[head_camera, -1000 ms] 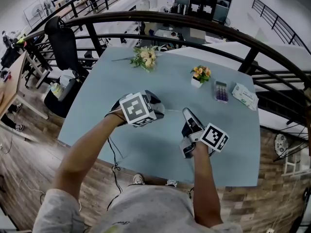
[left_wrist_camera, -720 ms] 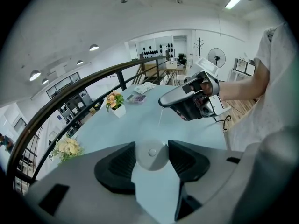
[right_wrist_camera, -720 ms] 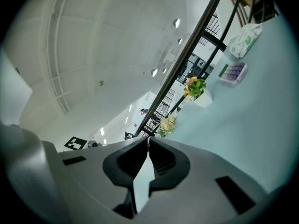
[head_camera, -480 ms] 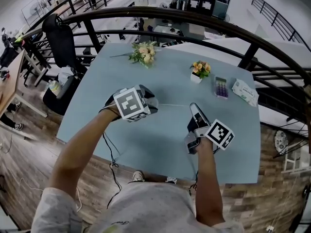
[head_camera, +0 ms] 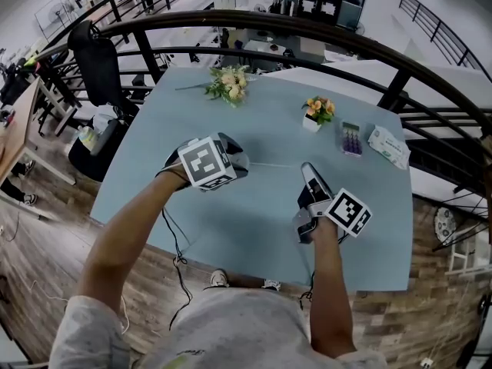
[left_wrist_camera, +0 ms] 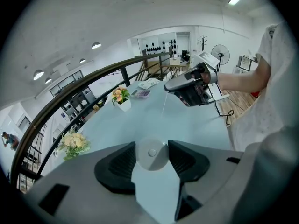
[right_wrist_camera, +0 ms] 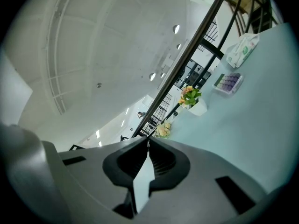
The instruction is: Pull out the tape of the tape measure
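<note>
A small round white tape measure [left_wrist_camera: 152,154] sits between the black pads of my left gripper [left_wrist_camera: 152,148], which is shut on it. In the head view that gripper [head_camera: 240,160] is left of centre over the pale blue table [head_camera: 231,221]. A thin tape [head_camera: 273,164] runs from it rightward to my right gripper [head_camera: 306,167]. The right gripper's jaws [right_wrist_camera: 148,141] are shut together on the tape's end. In the left gripper view the tape [left_wrist_camera: 163,107] rises as a fine line to the right gripper [left_wrist_camera: 168,87].
A loose bunch of flowers [head_camera: 228,85] lies at the table's far side. A small white pot of orange flowers [head_camera: 317,115], a purple-keyed calculator [head_camera: 350,140] and a tissue pack [head_camera: 387,147] sit at the far right. A dark railing [head_camera: 307,33] curves behind. A cable [head_camera: 178,244] hangs off the near edge.
The gap between the two grippers has widened a little since a second ago, and more tape shows between them. Over the last half second both have stayed nearly still.
</note>
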`<state>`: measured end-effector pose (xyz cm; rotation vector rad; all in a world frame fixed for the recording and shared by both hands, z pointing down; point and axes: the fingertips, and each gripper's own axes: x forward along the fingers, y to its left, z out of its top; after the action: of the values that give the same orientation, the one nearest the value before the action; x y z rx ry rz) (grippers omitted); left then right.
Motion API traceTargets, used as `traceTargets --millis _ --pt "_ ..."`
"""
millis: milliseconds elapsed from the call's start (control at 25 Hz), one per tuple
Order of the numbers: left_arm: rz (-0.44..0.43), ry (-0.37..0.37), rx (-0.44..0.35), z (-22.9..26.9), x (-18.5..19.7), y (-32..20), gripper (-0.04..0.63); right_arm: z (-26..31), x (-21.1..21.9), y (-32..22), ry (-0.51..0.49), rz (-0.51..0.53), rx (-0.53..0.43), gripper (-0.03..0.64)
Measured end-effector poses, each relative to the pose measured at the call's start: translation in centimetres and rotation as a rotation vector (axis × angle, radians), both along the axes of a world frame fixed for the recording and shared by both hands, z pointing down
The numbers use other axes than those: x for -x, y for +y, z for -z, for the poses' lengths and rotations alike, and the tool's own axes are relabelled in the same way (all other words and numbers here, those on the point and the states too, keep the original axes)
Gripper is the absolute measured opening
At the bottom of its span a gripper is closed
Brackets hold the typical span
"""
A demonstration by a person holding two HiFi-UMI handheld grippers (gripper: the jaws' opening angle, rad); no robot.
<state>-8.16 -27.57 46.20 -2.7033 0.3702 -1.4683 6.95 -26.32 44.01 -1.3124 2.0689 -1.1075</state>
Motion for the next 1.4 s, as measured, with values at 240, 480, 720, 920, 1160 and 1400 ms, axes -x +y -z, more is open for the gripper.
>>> traceTargets --millis 240,480,720,920,1160,1400 --pt "0.003 0.0 0.0 -0.1 0.1 -0.1 0.218 -0.1 0.0 0.0 0.01 -0.002 0.006 0.017" --pt "-0.001 -0.006 -0.002 -0.1 0.0 0.0 0.218 0.0 -0.1 0.1 0.02 -0.008 0.003 0.017" --pt "-0.004 -0.006 -0.008 0.0 -0.1 0.2 0.218 0.1 -0.3 0.3 0.028 -0.005 0.0 0.017" --pt "-0.004 -0.055 -0.035 -0.5 0.9 0.0 0.216 0.0 -2.1 0.4 0.011 -0.077 0.008 0.016" --pt "0.031 -0.035 -0.016 -0.5 2.0 -0.2 0.216 0.4 -4.0 0.6 0.007 -0.102 -0.003 0.017" --pt "0.024 -0.053 -0.029 -0.7 1.9 -0.4 0.216 0.1 -4.1 0.6 0.009 -0.1 0.003 0.016"
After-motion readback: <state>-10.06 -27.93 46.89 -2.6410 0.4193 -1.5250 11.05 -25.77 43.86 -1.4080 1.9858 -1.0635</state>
